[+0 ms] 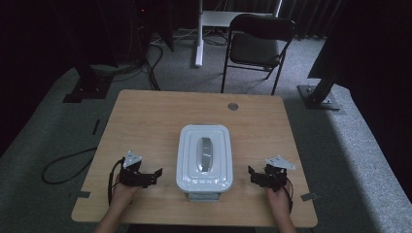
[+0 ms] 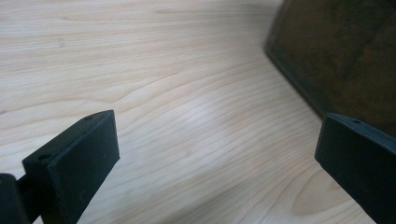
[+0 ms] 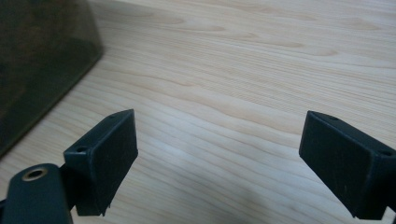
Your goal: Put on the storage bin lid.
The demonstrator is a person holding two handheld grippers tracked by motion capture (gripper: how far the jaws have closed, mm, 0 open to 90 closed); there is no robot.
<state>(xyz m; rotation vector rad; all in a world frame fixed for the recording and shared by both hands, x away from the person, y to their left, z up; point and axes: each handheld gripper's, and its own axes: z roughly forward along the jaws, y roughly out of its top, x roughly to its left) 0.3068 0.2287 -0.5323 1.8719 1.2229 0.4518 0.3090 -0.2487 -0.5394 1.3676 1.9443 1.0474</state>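
Item: lidded storage box, flanked by two hand-held grippers, approach stage.

White-lidded box [image 1: 204, 158] with grey top handle [image 1: 206, 154] sits lower centre of the high view on the wooden table [image 1: 145, 116]. Left gripper [image 1: 154, 175] rests lower left, jaws spread wide, holding nothing; the box's dark side wall [image 2: 336, 56] fills the upper right of its view. Right gripper [image 1: 250, 174] rests lower right, jaws likewise apart and empty, box wall [image 3: 42, 60] at upper left. Recommended handling, as judged: bring both grippers in level and together, seat the pads squarely on opposite lid edges or side latches, and avoid a one-sided push that would slide the box.
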